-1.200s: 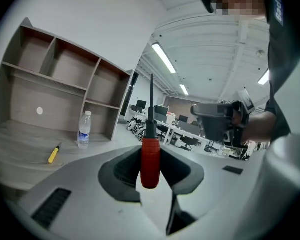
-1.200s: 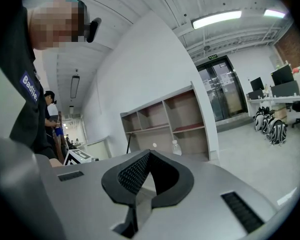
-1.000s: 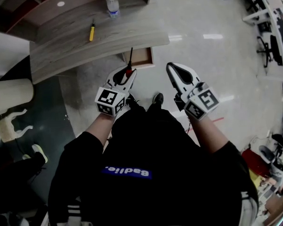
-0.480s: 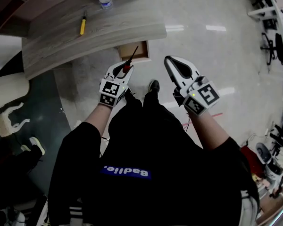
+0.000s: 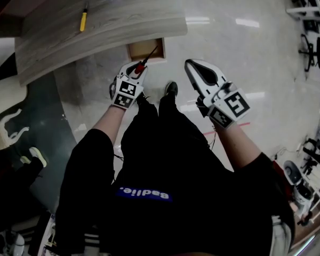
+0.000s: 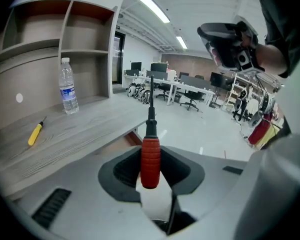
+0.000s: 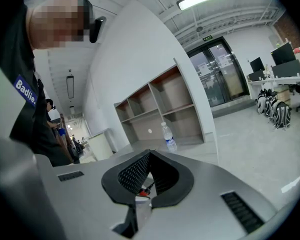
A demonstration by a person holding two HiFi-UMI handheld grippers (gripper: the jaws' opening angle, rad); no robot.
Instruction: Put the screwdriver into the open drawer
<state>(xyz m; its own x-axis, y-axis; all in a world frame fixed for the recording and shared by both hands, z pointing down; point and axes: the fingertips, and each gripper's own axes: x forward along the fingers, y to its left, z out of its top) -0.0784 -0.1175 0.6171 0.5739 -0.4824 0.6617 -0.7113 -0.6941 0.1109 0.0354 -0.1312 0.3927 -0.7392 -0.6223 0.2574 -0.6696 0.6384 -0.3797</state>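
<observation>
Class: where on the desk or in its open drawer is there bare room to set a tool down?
Bare: the desk top between the yellow screwdriver and its right end; the open drawer looks empty. Crowded: the drawer's front, where the left gripper holds the red screwdriver.

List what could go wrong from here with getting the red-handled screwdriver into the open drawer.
1. The left gripper pinches the screwdriver by its handle alone, with the long shaft sticking out beyond the jaws, so it might pivot or slip out early.
2. The drawer opens just below the desk edge, so the shaft tip may strike that edge or the drawer's rim.
</observation>
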